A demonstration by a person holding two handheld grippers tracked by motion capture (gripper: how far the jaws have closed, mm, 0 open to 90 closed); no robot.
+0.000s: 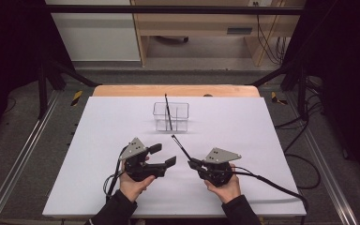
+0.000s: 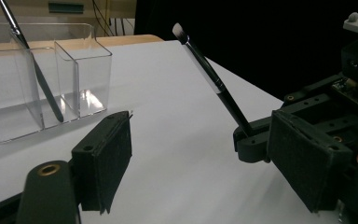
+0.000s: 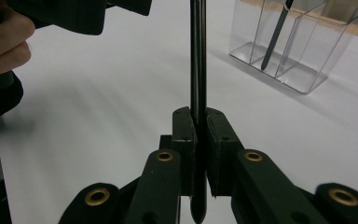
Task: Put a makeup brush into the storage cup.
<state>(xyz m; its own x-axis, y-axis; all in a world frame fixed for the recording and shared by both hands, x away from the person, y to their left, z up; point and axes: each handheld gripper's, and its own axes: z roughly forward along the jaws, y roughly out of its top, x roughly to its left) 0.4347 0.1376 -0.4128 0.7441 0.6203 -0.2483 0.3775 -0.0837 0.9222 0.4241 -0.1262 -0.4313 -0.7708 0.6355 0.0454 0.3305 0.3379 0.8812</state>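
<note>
Your counter point(image 1: 98, 140) is a plain white sheet over a wooden top, and a strip of the wood peeks out along the far edge. Around it the room is dark: black frame rails, grey floor, loose cables on the right and a light wooden shelf unit behind.

Your right gripper point(image 1: 196, 164) sits near the front edge, right of the middle, jaws clamped together on a black makeup brush point(image 1: 181, 147) that slants up toward the far left. Your left gripper point(image 1: 161, 154) is just beside it, jaws apart with nothing between them.

The clear organizer point(image 1: 170, 116) stands toward the middle of the far edge, with a second brush point(image 1: 168, 111) leaning in it.

The left gripper view gives you the held brush's pale bristle tip point(image 2: 179, 31), which the high view is too small to show. The right gripper view has the handle's lower end poking out below the pads.
</note>
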